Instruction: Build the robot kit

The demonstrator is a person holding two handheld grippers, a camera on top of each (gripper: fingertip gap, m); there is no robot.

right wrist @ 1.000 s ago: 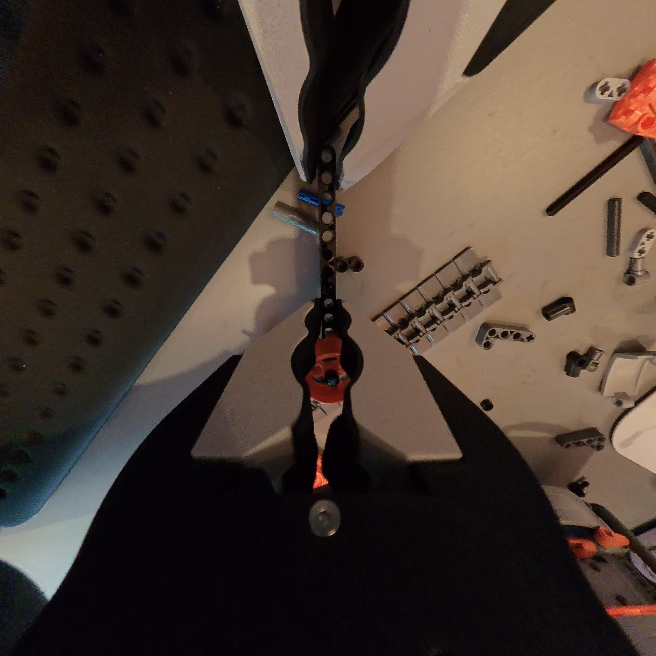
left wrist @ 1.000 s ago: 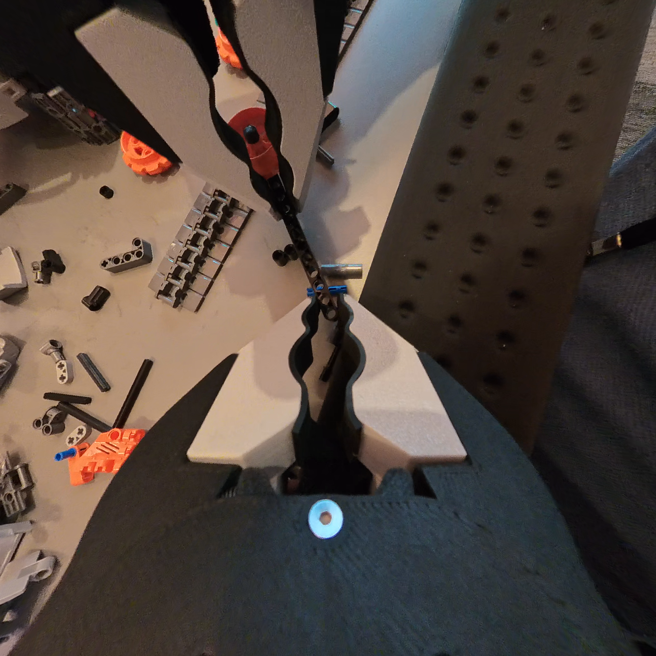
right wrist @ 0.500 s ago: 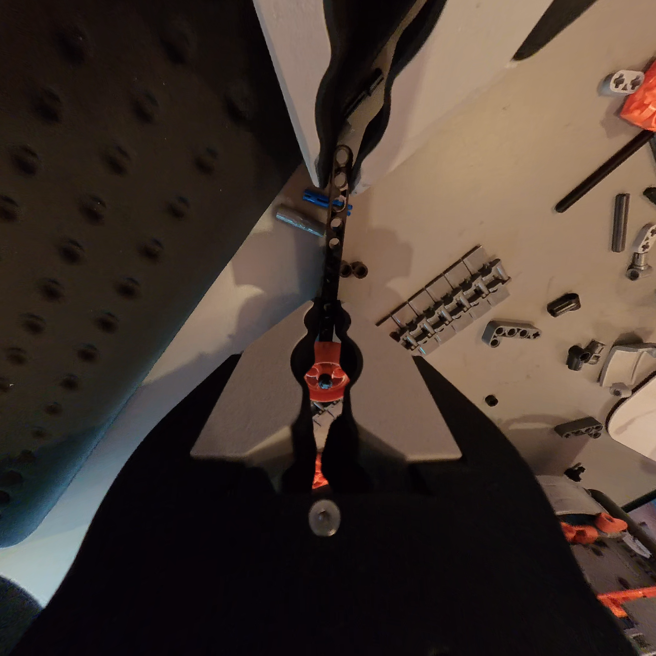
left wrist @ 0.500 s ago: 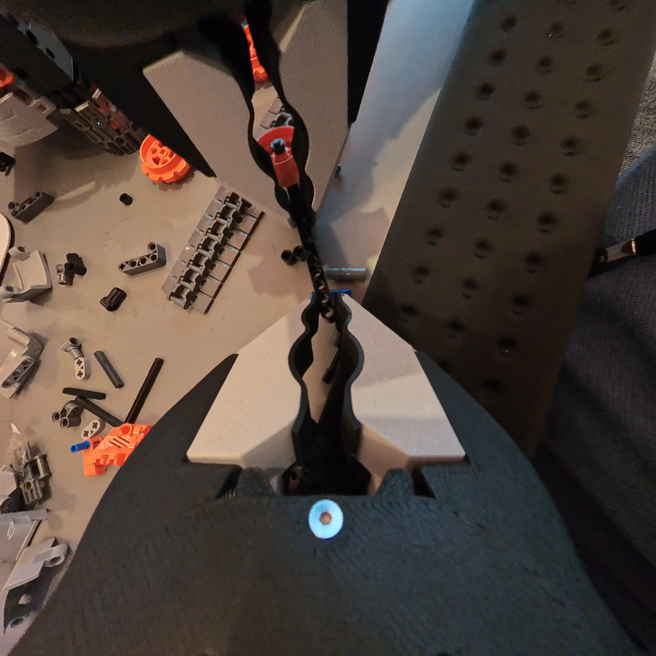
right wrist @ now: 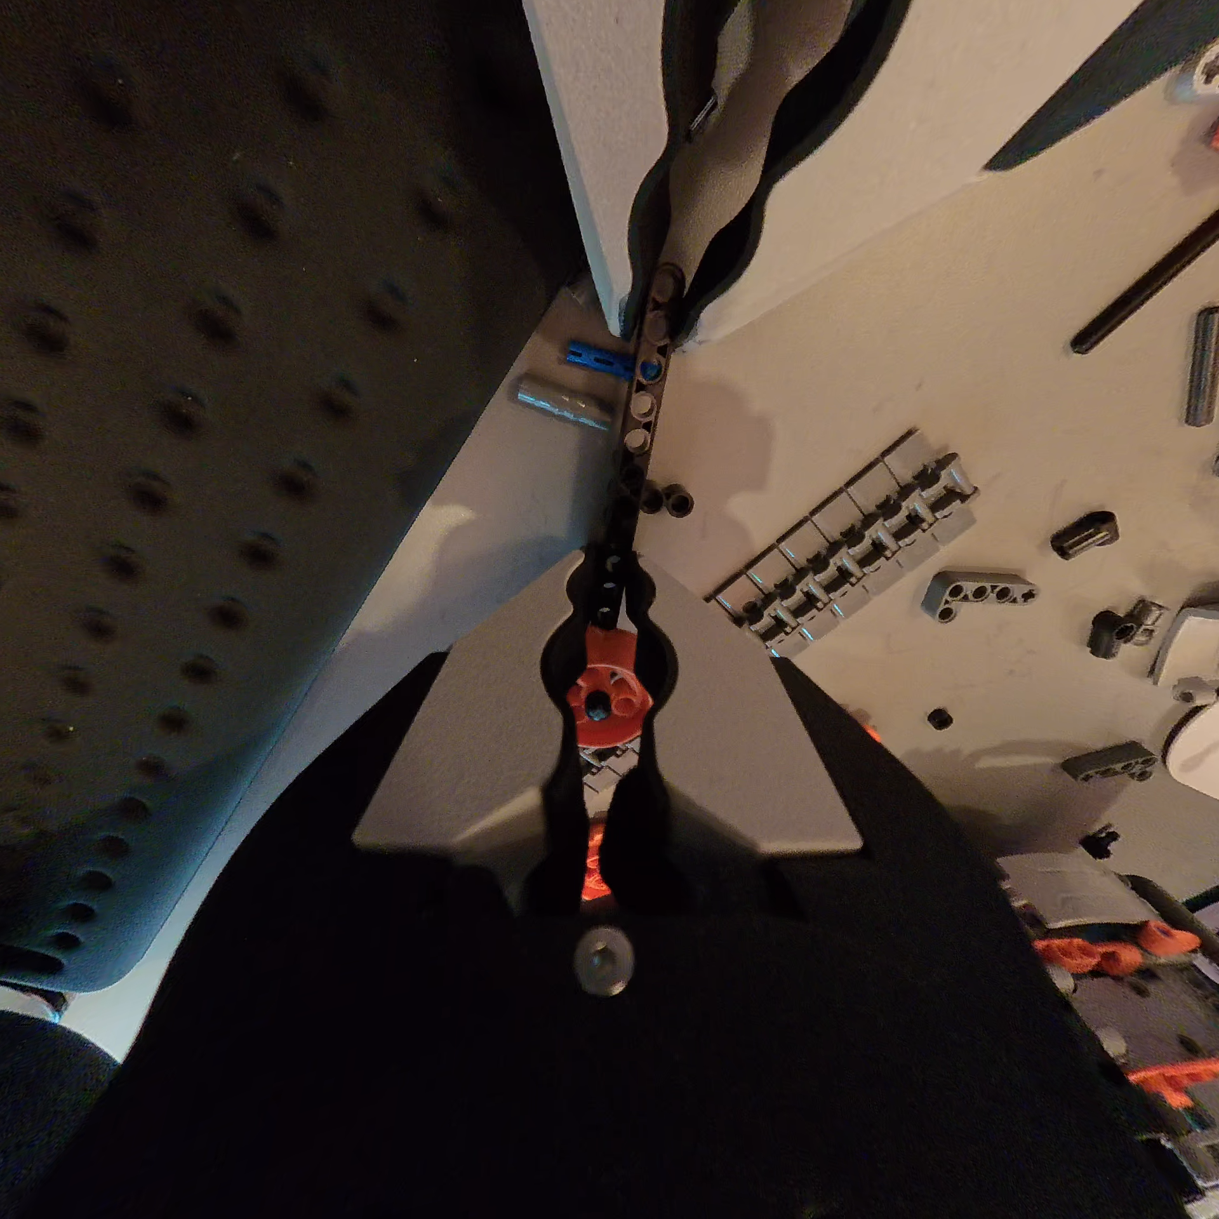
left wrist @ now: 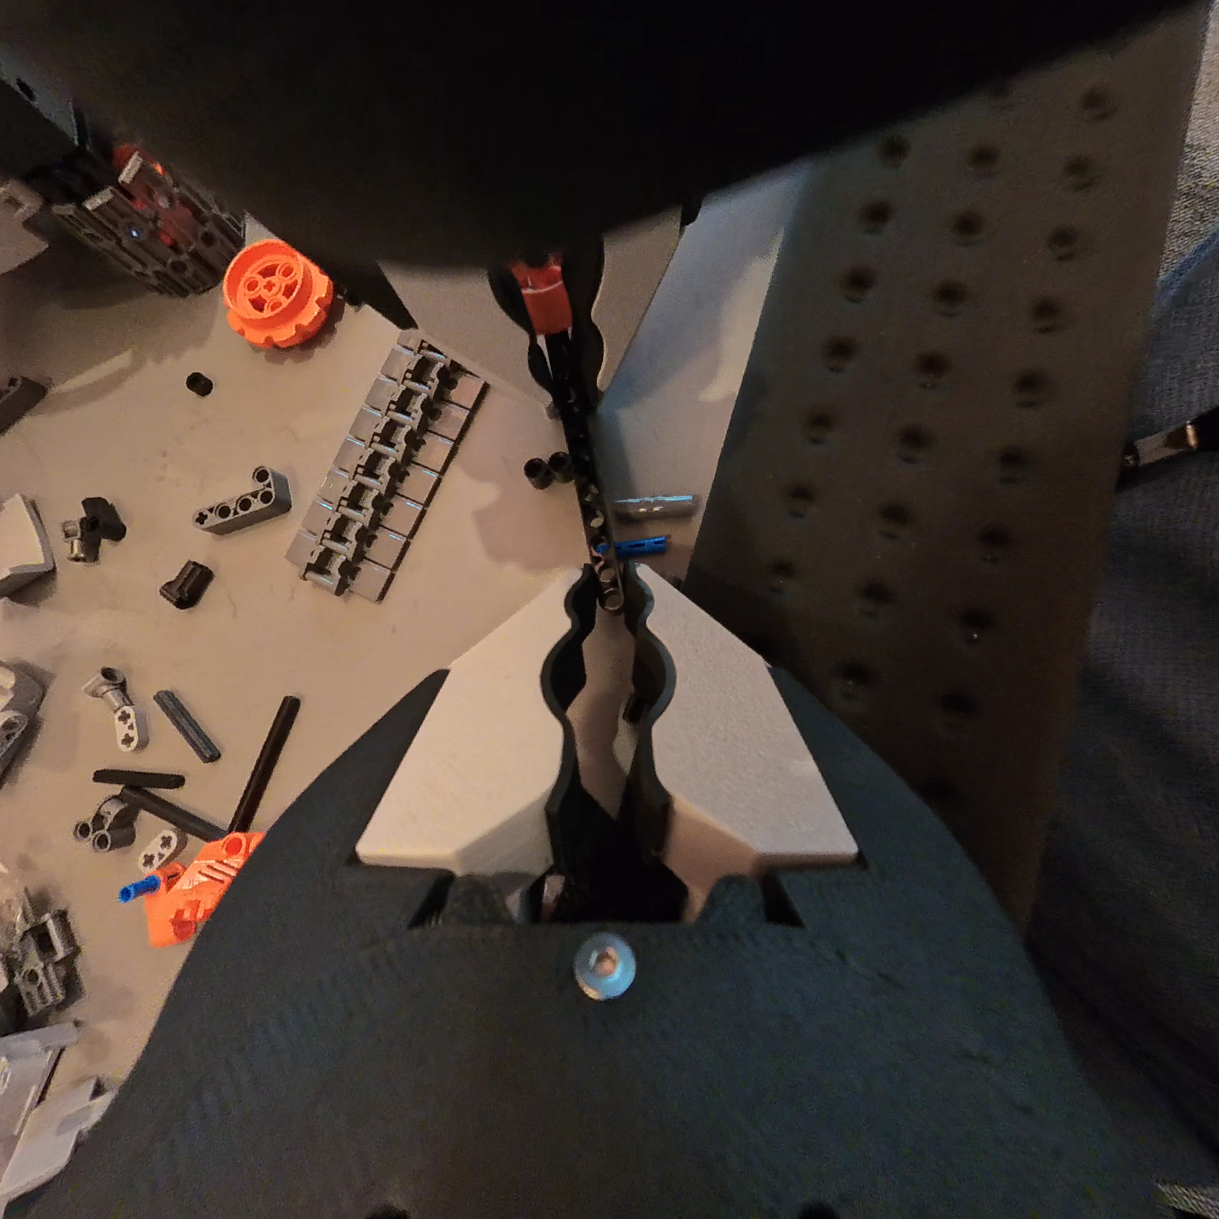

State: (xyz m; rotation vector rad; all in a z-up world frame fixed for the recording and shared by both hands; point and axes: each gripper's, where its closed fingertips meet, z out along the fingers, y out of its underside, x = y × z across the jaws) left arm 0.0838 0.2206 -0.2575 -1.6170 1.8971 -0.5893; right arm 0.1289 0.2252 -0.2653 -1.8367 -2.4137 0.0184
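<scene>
while the left gripper pinches one tip of the black perforated beam, the right gripper clamps its orange-hubbed end; apparently light, stiff, best held endwise.

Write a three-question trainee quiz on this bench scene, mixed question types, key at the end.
1. True or false: the black holed beam spans between the left hand-held gripper and the right hand-held gripper.
2. Multiple choice: the orange hub at the beam's end sits A) loose on the table, B) between the right gripper's fingers, C) on the grey track strip.
3. Fill in: the pin lying under the beam near the left gripper's tips is coloured ____.

Key: 1 true; 2 B; 3 blue.
</scene>
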